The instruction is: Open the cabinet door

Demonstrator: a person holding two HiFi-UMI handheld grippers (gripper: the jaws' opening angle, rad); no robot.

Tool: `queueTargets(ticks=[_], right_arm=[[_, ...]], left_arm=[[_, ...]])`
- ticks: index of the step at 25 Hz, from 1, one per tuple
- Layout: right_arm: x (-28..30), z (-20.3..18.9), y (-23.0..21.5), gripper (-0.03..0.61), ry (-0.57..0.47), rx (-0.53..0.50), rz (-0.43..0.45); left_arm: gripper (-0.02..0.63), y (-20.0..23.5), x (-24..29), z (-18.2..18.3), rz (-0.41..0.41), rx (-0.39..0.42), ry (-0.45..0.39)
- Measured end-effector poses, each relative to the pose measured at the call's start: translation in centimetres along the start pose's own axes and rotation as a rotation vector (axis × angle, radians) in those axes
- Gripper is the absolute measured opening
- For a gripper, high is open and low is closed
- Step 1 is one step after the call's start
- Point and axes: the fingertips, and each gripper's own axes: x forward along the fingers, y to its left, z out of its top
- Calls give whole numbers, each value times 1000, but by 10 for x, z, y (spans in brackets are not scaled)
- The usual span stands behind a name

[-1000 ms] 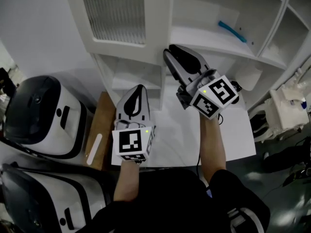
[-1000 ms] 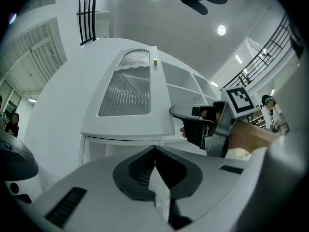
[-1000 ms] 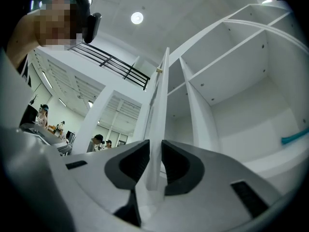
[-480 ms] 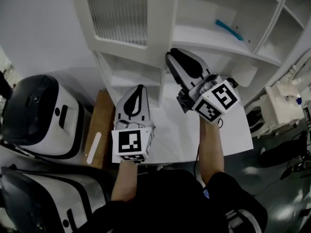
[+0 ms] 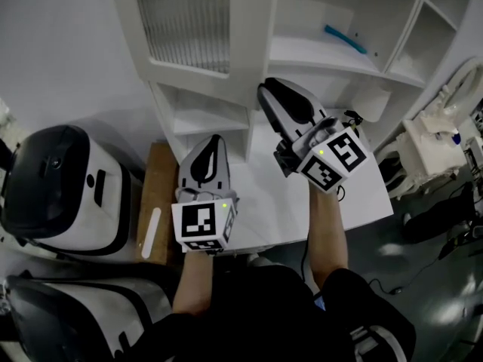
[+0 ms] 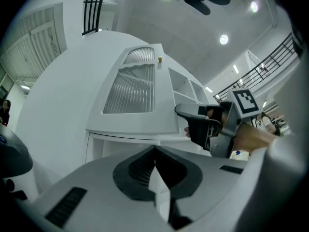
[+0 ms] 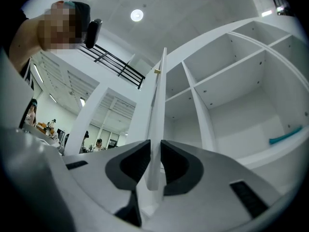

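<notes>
The white cabinet door (image 5: pixel 189 29) with its ribbed glass pane stands swung out from the cabinet. A small brass knob (image 7: pixel 157 71) sits high on its free edge. My right gripper (image 5: pixel 266 87) is at that edge. In the right gripper view the door (image 7: pixel 157 110) runs between the two dark pads (image 7: pixel 176 166), which have just been closing and now hold it. My left gripper (image 5: pixel 216 138) hangs lower and to the left, shut and empty, pointing at the door's front (image 6: pixel 133 88). Its tips (image 6: pixel 155 150) meet, and the right gripper (image 6: pixel 181 111) shows beside it.
Open white shelves fill the cabinet, with a blue object (image 5: pixel 346 40) on one. A small shelf unit (image 5: pixel 204 123) stands under the door on a white table (image 5: pixel 362 202). Black-and-white machines (image 5: pixel 60 183) and a wooden board (image 5: pixel 155 210) lie at the left.
Both grippers have shifted a little sideways. The right one has stayed at the door's free edge, and its jaws have drawn in on it. The left gripper has stayed shut.
</notes>
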Motion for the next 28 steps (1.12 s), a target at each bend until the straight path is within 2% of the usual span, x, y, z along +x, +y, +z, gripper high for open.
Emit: queueTargets(ticks=[8,20,28], right_arm=[[-6,4,17,77,-22,22,-28],[-8,9,56,75,-9,-15,-40],[-8,10,85,75,-55,-8,-50]], left_arm=[[14,6,-17,1,-27,-15,2],[14,11,-38,4,-90,-53,0],[14,36,-68,-8,-75,-57,22]])
